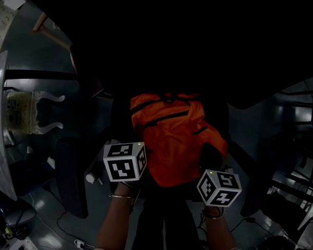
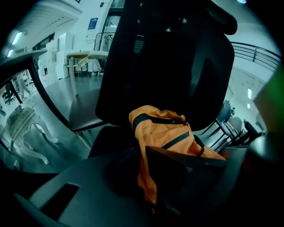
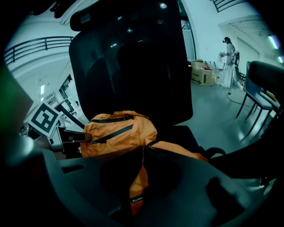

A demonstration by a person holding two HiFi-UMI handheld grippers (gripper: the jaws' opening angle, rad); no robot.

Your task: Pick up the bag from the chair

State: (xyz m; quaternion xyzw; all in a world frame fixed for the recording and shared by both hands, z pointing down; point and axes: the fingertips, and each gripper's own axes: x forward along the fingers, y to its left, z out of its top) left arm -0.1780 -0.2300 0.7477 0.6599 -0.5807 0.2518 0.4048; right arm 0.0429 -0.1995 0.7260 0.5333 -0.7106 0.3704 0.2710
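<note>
An orange bag (image 1: 174, 138) with black zips and straps lies on the seat of a black office chair (image 2: 168, 57), against its tall backrest (image 3: 133, 57). My left gripper (image 1: 143, 148) is at the bag's left edge. In the left gripper view the left gripper (image 2: 148, 179) is shut, with a fold of the orange bag (image 2: 164, 133) pinched between its jaws. My right gripper (image 1: 210, 159) is at the bag's right edge. In the right gripper view the right gripper (image 3: 140, 179) is shut on another fold of the bag (image 3: 117, 133). The bag's underside is hidden.
The chair's armrests (image 1: 71, 175) flank the bag. A white ornate piece of furniture (image 1: 39, 112) stands to the left, and a dark side chair (image 2: 84, 113) behind it. Cardboard boxes (image 3: 202, 73) and a standing person (image 3: 230, 53) are far off; more chairs (image 3: 262, 88) are at right.
</note>
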